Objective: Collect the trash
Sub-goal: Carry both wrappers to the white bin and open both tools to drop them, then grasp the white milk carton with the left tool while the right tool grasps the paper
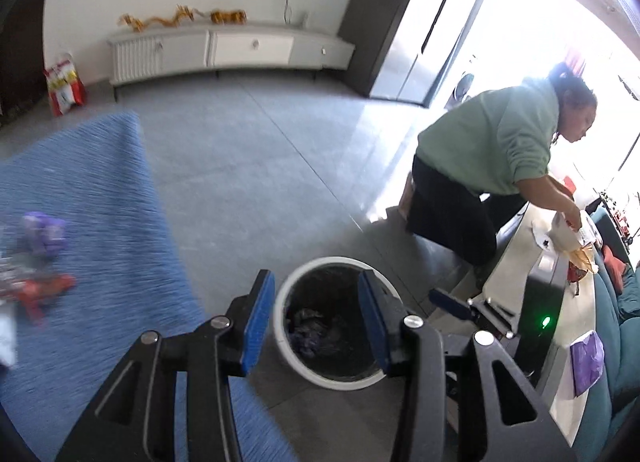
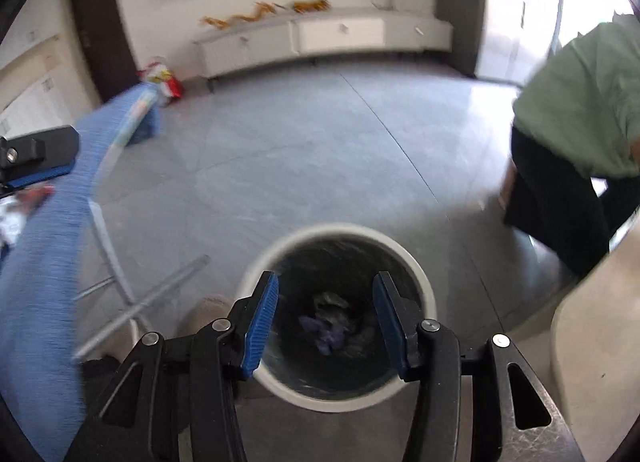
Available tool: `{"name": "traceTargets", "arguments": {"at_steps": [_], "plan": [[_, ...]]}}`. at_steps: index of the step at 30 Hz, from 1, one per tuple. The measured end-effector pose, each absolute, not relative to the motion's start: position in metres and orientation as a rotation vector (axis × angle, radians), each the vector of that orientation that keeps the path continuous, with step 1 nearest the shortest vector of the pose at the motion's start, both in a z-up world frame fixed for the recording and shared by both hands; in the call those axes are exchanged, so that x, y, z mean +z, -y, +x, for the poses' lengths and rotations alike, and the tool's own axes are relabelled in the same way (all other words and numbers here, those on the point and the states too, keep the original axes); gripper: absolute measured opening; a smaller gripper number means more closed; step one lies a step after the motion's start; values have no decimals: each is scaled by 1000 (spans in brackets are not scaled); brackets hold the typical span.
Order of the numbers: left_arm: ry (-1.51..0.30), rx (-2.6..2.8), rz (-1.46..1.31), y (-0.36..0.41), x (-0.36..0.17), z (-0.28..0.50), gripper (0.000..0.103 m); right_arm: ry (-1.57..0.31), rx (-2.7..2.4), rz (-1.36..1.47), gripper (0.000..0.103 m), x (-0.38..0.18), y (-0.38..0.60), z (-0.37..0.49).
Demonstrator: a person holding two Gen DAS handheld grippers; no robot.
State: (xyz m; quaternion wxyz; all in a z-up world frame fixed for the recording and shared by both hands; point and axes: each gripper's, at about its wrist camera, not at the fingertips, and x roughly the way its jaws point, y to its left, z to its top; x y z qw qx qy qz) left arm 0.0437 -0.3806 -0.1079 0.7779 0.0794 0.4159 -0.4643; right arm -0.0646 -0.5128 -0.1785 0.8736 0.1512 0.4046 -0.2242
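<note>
My right gripper [image 2: 325, 316] hangs released and empty above the round white-rimmed bin with a dark liner [image 2: 420, 274], crumpled purple and grey wrappers [image 2: 332, 328] already at its bottom; my left gripper [image 1: 316, 316] is likewise spread with nothing in it, the same bin [image 1: 288, 290] seen between its blue pads [image 1: 260, 318]; the remaining trash, a purple wrapper [image 1: 44, 232] and a red one [image 1: 44, 290], lies on the blue ribbed tabletop [image 1: 100, 181] to my left; both views are smeared, so I could overshoot that trash, or clip the bin's rim; the 2 grippers sit close and might collide.
</note>
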Motion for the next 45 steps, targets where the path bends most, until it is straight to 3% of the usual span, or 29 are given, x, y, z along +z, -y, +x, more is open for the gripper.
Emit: {"name": "traceTargets", "arguments": {"at_steps": [13,16,25,33,45], "plan": [[-686,-819,116,164,-22,36,42,-634,-240,173,55,-60,381,-58],[-646,-746,89,115,-12,38,54,-611,-203,138,55,-41,358,-57],[-597,-587,-1,-11,-7,53,54,-586,-111,42,56,-7,304,-36],[-639,-616,5,-31,-34,73,54,-624,-70,22,56,-12,276,-6],[-766,-752,83,30,-90,113,53,-766,24,-73,56,-47,236,67]]}}
